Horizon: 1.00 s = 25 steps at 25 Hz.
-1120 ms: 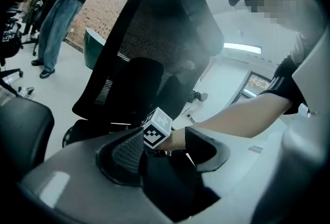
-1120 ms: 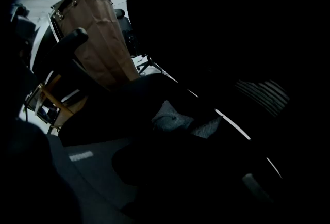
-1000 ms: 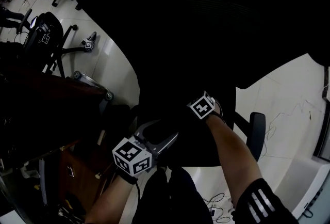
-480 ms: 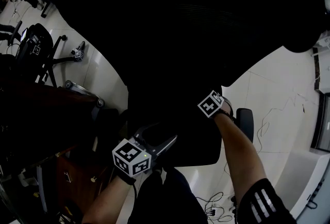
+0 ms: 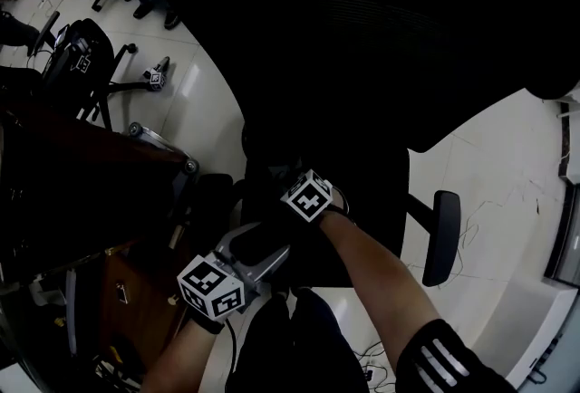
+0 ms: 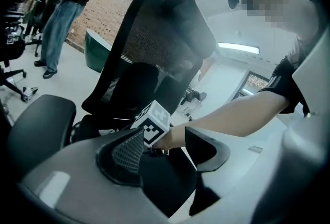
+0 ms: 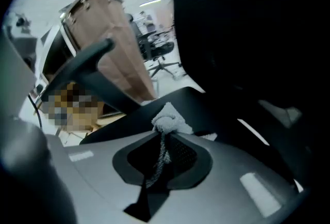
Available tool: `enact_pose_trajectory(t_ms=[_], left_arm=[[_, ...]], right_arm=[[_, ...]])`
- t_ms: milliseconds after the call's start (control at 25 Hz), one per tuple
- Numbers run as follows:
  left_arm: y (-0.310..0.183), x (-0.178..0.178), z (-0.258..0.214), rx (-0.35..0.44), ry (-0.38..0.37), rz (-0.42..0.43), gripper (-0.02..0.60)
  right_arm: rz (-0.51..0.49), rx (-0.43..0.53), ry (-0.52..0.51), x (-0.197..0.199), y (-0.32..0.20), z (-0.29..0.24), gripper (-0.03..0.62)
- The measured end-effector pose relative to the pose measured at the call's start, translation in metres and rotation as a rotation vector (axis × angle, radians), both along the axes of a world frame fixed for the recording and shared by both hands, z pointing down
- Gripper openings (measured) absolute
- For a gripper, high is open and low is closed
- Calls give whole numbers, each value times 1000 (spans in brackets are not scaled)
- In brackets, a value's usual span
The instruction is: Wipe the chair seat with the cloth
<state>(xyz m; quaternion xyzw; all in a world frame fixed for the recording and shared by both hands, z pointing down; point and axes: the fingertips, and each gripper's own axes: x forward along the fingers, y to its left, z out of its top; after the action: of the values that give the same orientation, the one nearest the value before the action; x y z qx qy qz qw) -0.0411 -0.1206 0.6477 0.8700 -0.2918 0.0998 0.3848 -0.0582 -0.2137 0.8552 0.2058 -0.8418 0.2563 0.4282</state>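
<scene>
The black office chair's seat point(image 5: 367, 201) lies below me, with its tall mesh backrest point(image 6: 154, 37) behind it. My right gripper point(image 7: 164, 138) is shut on a grey cloth point(image 7: 170, 121), which bunches out past the jaw tips against the seat point(image 7: 180, 101). In the head view that gripper's marker cube point(image 5: 308, 196) sits over the seat's left part; the cloth is lost in the dark there. My left gripper point(image 6: 167, 148) stands open and empty at the seat's front edge point(image 6: 165, 181), just behind the right gripper's cube point(image 6: 153, 122).
The chair's armrests point(image 5: 439, 233) point(image 6: 41, 125) flank the seat. A dark wooden desk point(image 5: 82, 174) stands close on the left. Another chair point(image 5: 82, 56) and a standing person point(image 6: 67, 6) are farther off. Cables point(image 5: 507, 201) trail over the white floor.
My right gripper has moved left across the seat with the cloth. The left gripper has slipped slightly down and left, still open.
</scene>
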Motion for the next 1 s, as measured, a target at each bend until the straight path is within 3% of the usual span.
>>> enact_pose_trajectory(t_ms=[120, 280, 440, 600, 720, 920, 1000], left_arm=[[11, -12, 4, -7, -5, -12, 275], [17, -11, 4, -13, 7, -16, 275], [24, 4, 5, -15, 39, 14, 275], [27, 26, -2, 0, 60, 70, 275], [30, 35, -4, 4, 64, 100, 275], [35, 36, -6, 3, 53, 107, 275], [37, 30, -7, 6, 45, 102, 275]], right_arm=[[-68, -4, 25, -27, 14, 20, 41], [-33, -19, 46, -9, 19, 38, 41], [-9, -29, 160, 57, 29, 50, 41], [114, -88, 338, 166, 46, 60, 41], [208, -94, 348, 212, 50, 56, 40], [205, -65, 328, 211, 46, 46, 41], [238, -69, 242, 183, 41, 35, 41]])
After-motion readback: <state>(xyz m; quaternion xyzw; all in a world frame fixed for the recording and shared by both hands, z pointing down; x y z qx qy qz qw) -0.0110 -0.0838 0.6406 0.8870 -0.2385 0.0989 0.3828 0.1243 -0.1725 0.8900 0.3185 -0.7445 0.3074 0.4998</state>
